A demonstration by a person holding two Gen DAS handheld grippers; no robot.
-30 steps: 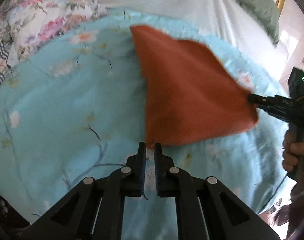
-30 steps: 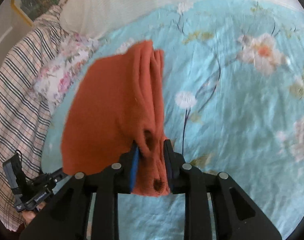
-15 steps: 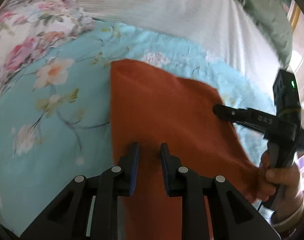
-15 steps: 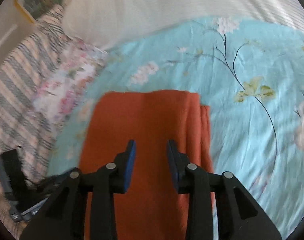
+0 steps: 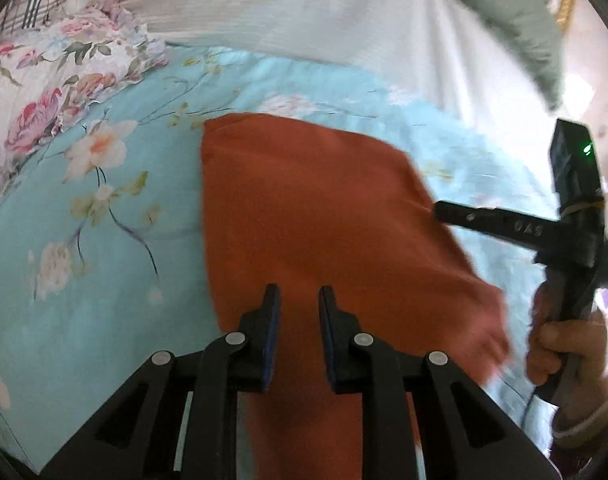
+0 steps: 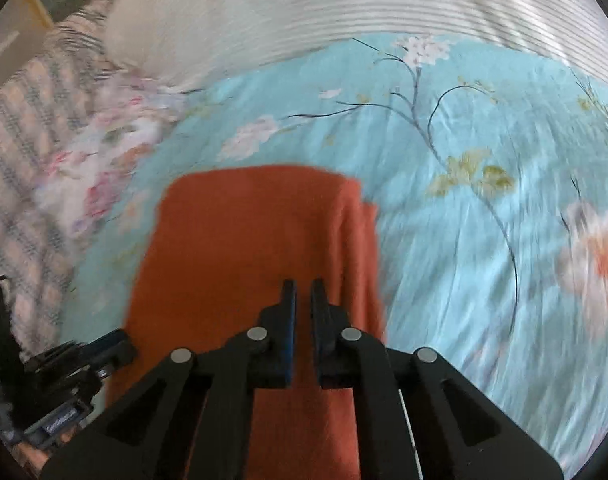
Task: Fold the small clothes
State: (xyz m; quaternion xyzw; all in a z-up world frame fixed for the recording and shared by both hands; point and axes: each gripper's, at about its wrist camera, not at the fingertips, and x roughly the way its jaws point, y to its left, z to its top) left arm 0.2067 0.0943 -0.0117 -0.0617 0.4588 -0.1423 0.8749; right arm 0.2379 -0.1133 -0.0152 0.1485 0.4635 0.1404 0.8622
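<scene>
A folded orange cloth (image 5: 312, 208) lies flat on the light-blue floral bedsheet (image 5: 103, 240); it also shows in the right wrist view (image 6: 243, 240). My left gripper (image 5: 298, 300) hovers over the cloth's near part, jaws a little apart and empty. My right gripper (image 6: 302, 292) is over the cloth's near right part, jaws nearly closed with a narrow gap and nothing between them. The right gripper also shows in the left wrist view (image 5: 440, 210), its tip at the cloth's right edge. The left gripper shows at the lower left of the right wrist view (image 6: 115, 344).
A floral pillow (image 5: 55, 72) lies at the far left. A white striped pillow (image 5: 324, 20) lies at the back with a green cushion (image 5: 516, 20) beyond it. A striped blanket (image 6: 19, 140) lies left of the sheet. The sheet (image 6: 484, 220) stretches to the right.
The right gripper let go of the cloth, which went from hanging to lying flat, then narrowed its jaws. Both grippers moved over the cloth; the left opened slightly.
</scene>
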